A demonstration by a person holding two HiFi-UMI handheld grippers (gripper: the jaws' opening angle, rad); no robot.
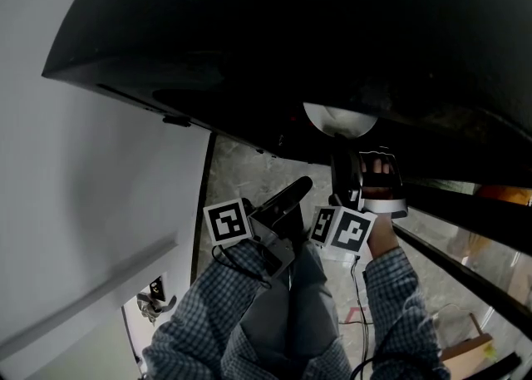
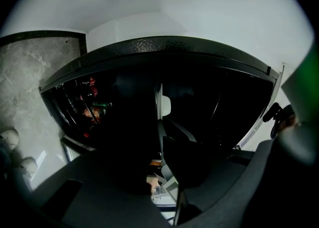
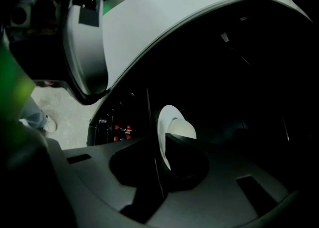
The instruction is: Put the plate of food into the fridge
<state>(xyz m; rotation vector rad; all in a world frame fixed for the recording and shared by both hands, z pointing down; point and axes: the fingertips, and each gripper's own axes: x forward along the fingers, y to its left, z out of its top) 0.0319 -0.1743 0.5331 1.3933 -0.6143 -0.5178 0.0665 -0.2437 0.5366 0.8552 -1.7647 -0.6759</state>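
The white plate (image 1: 339,119) shows as a pale crescent under the dark fridge (image 1: 274,46). My right gripper (image 1: 347,154) reaches up from below and is shut on its rim. In the right gripper view the plate (image 3: 165,124) stands edge-on between the jaws of my right gripper (image 3: 167,144), with a pale rounded lump on its right side and the black fridge interior behind. My left gripper (image 1: 298,187) hangs lower and to the left, its black jaws together and holding nothing. From the left gripper (image 2: 160,142) the plate (image 2: 165,106) is a small white patch in the dark opening.
A white wall (image 1: 91,170) fills the left. Grey marble floor (image 1: 249,175) lies below, between the wall and the fridge. Red bottles (image 2: 92,85) sit on dark racks at the fridge's left. A metal door handle (image 1: 154,299) sticks out low left.
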